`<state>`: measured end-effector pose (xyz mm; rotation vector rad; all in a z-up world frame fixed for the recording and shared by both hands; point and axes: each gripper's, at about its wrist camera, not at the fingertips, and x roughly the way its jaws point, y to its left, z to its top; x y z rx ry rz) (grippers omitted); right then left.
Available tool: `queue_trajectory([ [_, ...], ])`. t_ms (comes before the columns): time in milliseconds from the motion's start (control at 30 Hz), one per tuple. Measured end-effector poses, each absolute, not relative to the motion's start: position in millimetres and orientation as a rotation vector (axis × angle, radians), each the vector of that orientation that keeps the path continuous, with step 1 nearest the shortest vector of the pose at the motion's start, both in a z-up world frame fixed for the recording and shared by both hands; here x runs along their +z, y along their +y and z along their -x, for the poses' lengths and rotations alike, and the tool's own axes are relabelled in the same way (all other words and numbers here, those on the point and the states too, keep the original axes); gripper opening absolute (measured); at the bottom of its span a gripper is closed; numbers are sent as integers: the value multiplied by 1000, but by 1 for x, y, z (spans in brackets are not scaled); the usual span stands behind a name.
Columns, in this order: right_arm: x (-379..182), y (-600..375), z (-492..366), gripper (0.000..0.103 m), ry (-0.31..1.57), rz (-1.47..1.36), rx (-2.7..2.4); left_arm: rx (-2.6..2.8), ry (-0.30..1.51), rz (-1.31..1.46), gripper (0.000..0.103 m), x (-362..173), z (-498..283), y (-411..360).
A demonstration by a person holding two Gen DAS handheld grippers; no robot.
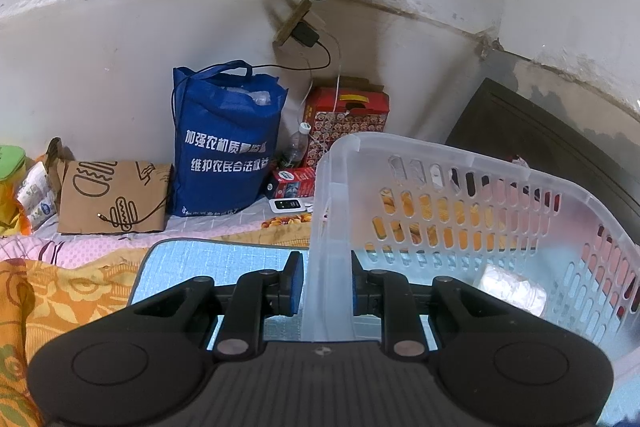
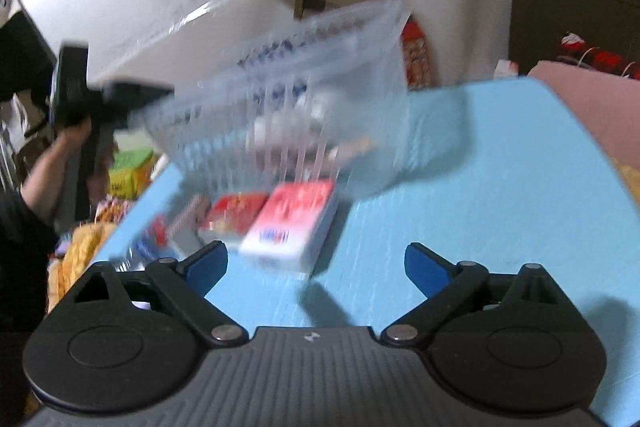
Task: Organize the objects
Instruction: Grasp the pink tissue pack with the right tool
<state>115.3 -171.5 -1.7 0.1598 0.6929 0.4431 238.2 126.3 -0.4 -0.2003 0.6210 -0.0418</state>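
We are clamping the left gripper [image 1: 323,285] on the corner wall of the clear plastic basket [image 1: 460,163], pads pressing from both sides; in the right wrist view that basket is tilting up off the blue mat [image 2: 500,187], with the person's hand [image 2: 74,143] on the gripper's handle at the left. Something pale is lying inside the basket, too blurred to name. We are holding the right gripper [image 2: 316,263] wide apart and empty, low over the mat, with the red and white box [image 2: 290,223] just ahead of its jaws and a smaller red box [image 2: 236,213] touching that one's left side; further left a blurred packet is lying, which we cannot identify.

To do this step well, we judge that we should be keeping the basket steady and its mouth reachable; we should be squaring the open jaws across the red and white box's narrow sides before closing, so the neighbouring box is not dragged along.

Left to right across the room, a brown paper bag [image 1: 114,197] is lying on a flowered bedspread [image 1: 60,291]; a blue tote bag [image 1: 226,139] is standing against the stained white wall [image 1: 120,39]; a red carton [image 1: 346,119] is behind a bottle [image 1: 295,145]; a dark board [image 1: 532,131] is leaning at the right.
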Motion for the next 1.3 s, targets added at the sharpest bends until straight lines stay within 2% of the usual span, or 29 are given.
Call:
queue_trajectory([
  [100, -18, -157, -112, 98, 655, -104, 423, -43, 619, 193, 26, 0, -239, 125],
  [400, -18, -124, -118, 96, 639, 2, 433, -37, 620, 193, 27, 1, -239, 125],
  [533, -22, -112, -129, 89, 640, 28, 430, -40, 618, 190, 27, 1, -239, 125],
  [700, -24, -106, -133, 86, 641, 67, 419, -40, 616, 188, 27, 1, -239, 125],
  [767, -23, -103, -134, 79, 641, 79, 409, -39, 616, 187, 27, 1, -239, 125],
  [833, -23, -100, -134, 67, 635, 103, 395, -39, 616, 190, 27, 1, -239, 124],
  [1067, -17, -115, -117, 65, 632, 110, 396, -46, 616, 184, 27, 2, -240, 125],
  [1300, 13, -140, -92, 64, 567, 76, 412, -44, 615, 175, 27, 2, -240, 125],
])
